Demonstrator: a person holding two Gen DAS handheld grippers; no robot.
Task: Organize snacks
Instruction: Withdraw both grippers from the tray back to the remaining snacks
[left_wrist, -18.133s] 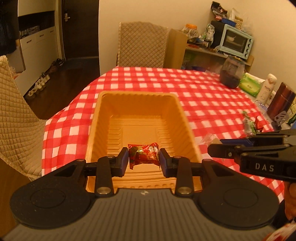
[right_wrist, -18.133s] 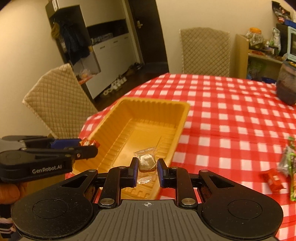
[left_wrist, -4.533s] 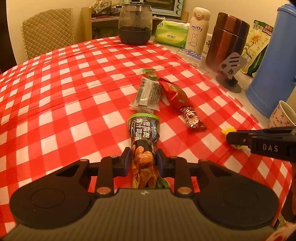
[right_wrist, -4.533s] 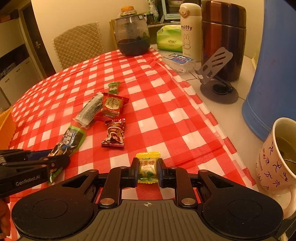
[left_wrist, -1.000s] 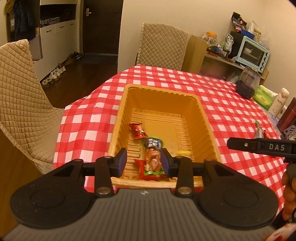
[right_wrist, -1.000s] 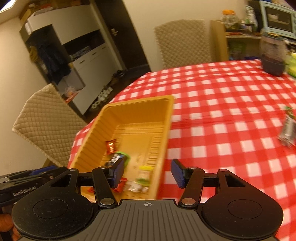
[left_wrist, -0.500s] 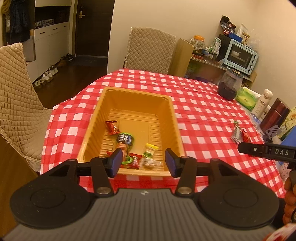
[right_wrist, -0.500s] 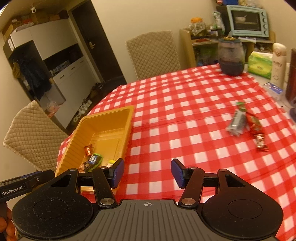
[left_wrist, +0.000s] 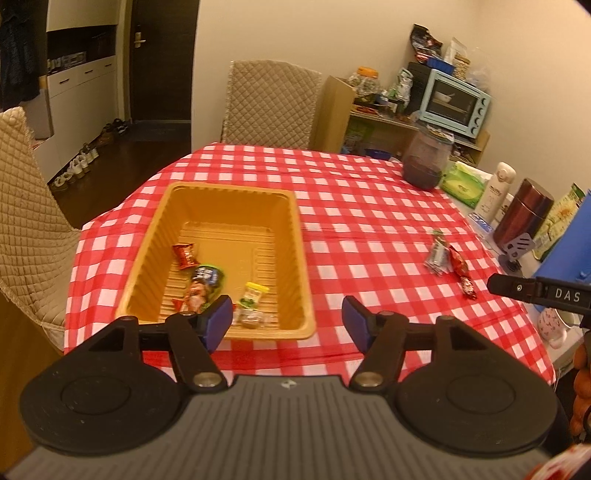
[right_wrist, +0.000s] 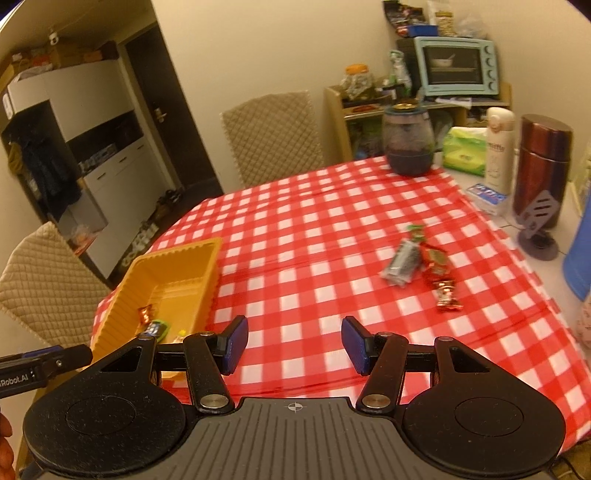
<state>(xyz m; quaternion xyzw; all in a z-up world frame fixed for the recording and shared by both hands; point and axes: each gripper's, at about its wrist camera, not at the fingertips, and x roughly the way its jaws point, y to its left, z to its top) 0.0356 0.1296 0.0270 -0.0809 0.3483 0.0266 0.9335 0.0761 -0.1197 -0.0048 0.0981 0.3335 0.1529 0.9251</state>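
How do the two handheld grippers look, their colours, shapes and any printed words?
Both are black plastic. The left gripper and the right gripper each have two round discs, a ribbed grey centre, silver pivot screws and blue pads on the fingers. White lettering reads "DAS" on the right one and "Robot.AI" on the left.

Both wrist views look down across the checked table (left_wrist: 369, 206), sharing the tray (right_wrist: 199, 258).

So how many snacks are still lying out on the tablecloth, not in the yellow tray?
4, clustered near the table's right side: a green-wrapped candy farthest back, a clear silvery packet, a red packet beside it, and a small brown-red candy nearest. Overlap could hide another.
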